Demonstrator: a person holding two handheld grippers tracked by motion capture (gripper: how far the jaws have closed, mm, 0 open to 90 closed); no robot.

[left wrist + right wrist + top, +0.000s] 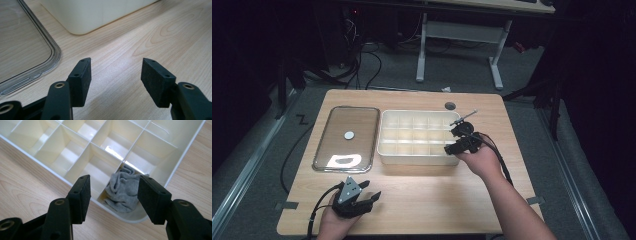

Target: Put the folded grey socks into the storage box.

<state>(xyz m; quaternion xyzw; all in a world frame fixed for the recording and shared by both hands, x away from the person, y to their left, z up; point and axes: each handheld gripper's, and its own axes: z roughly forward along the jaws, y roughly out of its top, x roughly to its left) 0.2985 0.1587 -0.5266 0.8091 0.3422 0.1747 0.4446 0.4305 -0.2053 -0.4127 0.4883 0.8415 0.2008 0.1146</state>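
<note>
Black padded jaws of the right claw [113, 197] stand spread in the right gripper view, holding nothing, poised just above the near corner of a cream divided organizer box [23, 151]. Between the pads, lower down, a crumpled grey sock [122, 191] lies bunched in the corner compartment, its folds rising close to the height of the dividers. The neighbouring compartments that can be seen hold nothing and catch bright reflections on their floors. From the high view, the right claw [462, 142] hovers over the box's near right corner, with the person's hand behind it and a cable trailing back along the forearm.

Spread as well, the left claw [116, 75] grips nothing and points along bare wood; ahead of it are a rounded corner of the cream box and, to one side, the raised rim of a clear plastic lid [53, 53]. In the high view the left claw [362, 197] rests low on the wooden bench [422, 200] near its front edge, well apart from the box [384, 150]. The clear lid [346, 137] lies flat just beside the box, with a small round pale mark at its middle and a glare patch near its front. A thin metal object lies at the box's far right corner, too small to identify.
</note>
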